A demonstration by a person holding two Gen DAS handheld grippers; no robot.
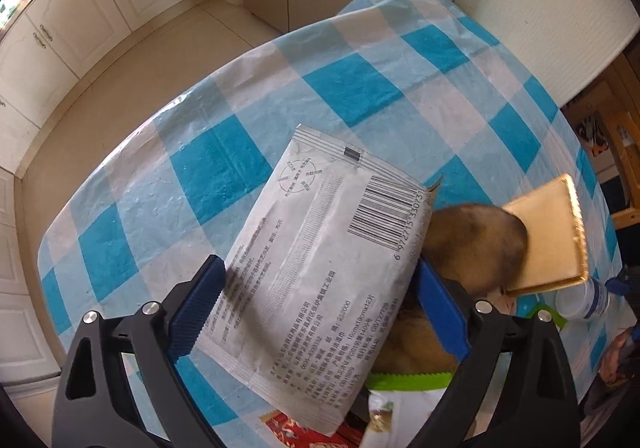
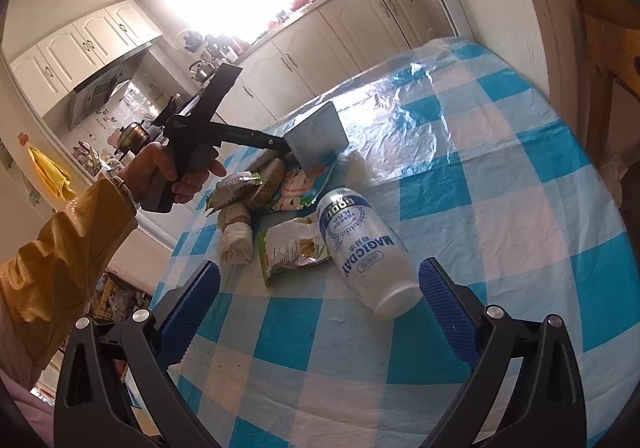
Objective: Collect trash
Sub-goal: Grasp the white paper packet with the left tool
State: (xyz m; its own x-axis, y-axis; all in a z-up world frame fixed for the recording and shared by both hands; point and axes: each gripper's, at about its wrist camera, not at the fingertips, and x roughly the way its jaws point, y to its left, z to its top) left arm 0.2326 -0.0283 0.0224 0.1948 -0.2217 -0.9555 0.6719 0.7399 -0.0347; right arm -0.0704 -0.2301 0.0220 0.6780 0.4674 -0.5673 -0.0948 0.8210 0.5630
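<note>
Left wrist: flat crinkled grey packet (image 1: 320,268).

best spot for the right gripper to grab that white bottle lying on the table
The bottle lies on its side, one end toward the open right gripper. Come down from above and close across the middle of its round body, fingers on either flank; the snack bag crowds its left side.

A glossy, wrinkled plastic checked tablecloth (image 2: 500,176) is seen, with glare caught on its sheen. The grey packet (image 1: 320,248) is shown as matt, lightly creased foil-like film with printed text, held between ribbed blue rubbery pads (image 1: 196,312) on matt black plastic arms with shiny metal bolts. A smooth white plastic bottle (image 2: 360,244), crinkly shiny snack wrappers (image 2: 296,248) and a gold-edged glossy card (image 1: 548,232) are noted.
</note>
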